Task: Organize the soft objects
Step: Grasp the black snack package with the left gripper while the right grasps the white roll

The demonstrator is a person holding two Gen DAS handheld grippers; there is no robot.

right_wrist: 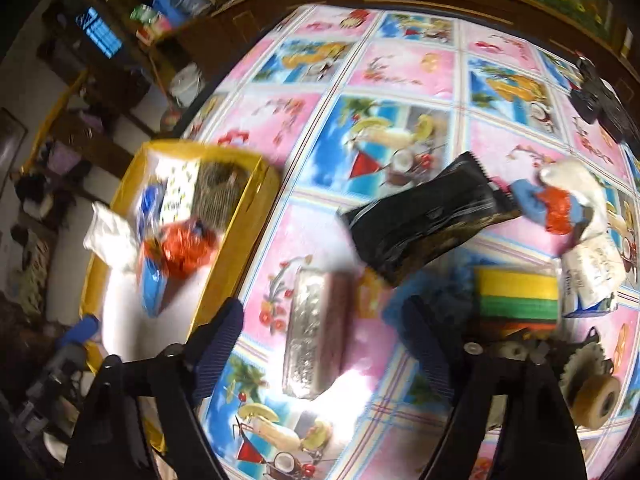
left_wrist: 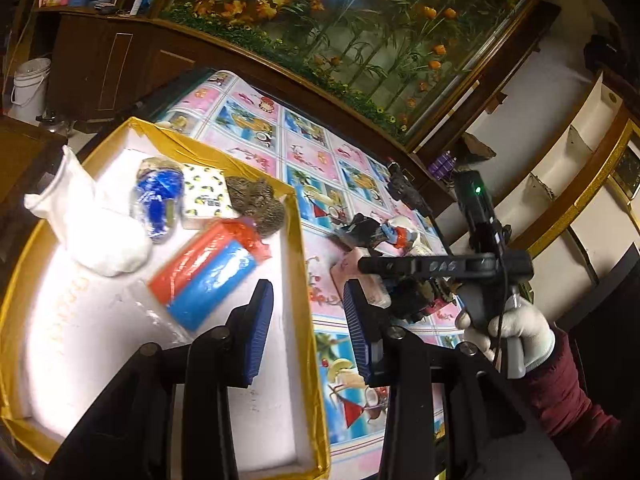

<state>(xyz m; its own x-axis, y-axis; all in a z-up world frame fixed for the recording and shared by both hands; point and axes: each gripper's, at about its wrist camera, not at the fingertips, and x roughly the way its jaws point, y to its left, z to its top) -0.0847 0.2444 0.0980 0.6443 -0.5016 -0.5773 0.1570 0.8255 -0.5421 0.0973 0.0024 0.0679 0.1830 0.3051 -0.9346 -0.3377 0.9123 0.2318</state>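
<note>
Gold-rimmed white box [left_wrist: 298, 240], red-and-blue pack [left_wrist: 204, 276], pink-and-blue fruit-print tablecloth [right_wrist: 400, 80], black pouch [right_wrist: 424, 220]

Patterned tablecloth [right_wrist: 400, 80] under yellow box [right_wrist: 236, 240], packets.

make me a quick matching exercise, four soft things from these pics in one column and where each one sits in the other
1. white sock
2. black pouch
3. striped sponge pack
4. lemon-print tissue pack

a. in the gold box, between the blue-wrapped item and the brown scrubber
b. at the box's left side
c. on the tablecloth, mid-table
d. on the tablecloth, right of the right gripper

1-b, 2-c, 3-d, 4-a
</note>
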